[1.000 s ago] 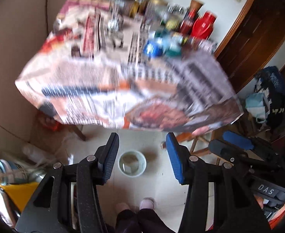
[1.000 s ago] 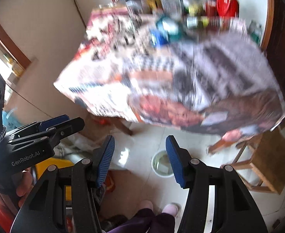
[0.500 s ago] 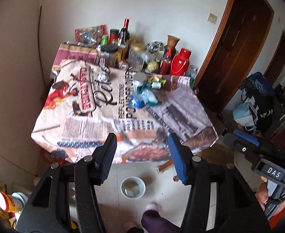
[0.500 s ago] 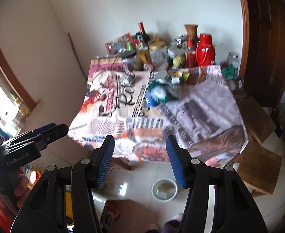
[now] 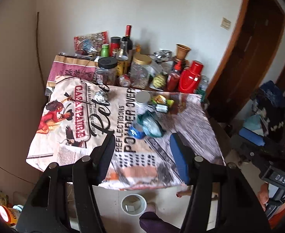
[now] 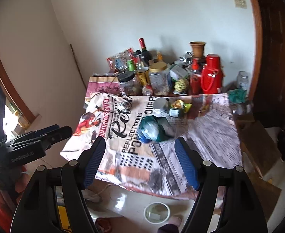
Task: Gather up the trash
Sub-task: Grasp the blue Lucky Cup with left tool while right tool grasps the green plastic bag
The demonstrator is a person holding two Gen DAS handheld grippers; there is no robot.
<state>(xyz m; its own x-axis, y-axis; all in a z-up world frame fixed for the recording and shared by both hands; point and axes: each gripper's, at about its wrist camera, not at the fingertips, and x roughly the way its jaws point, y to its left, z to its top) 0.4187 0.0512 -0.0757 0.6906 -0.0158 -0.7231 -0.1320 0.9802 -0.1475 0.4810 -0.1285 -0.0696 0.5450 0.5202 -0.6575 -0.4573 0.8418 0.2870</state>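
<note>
On the table with the printed cloth lies trash: a crumpled blue-green plastic bag, a foil ball and yellow-green wrappers. A small white bin stands on the floor below the table's front edge. My left gripper and right gripper hover above that edge, short of the bag. Both are open, their jaws opening, with nothing between them.
Bottles, jars and a red thermos crowd the back of the table by the wall. A dark wooden door is on the right, with bags below it. Floor clutter lies at lower left. A person's foot is by the bin.
Both grippers have risen from below the table's front edge to above it, so the tabletop now shows. Their jaws stand wider apart, the right one most. The bin sits lower in both views.
</note>
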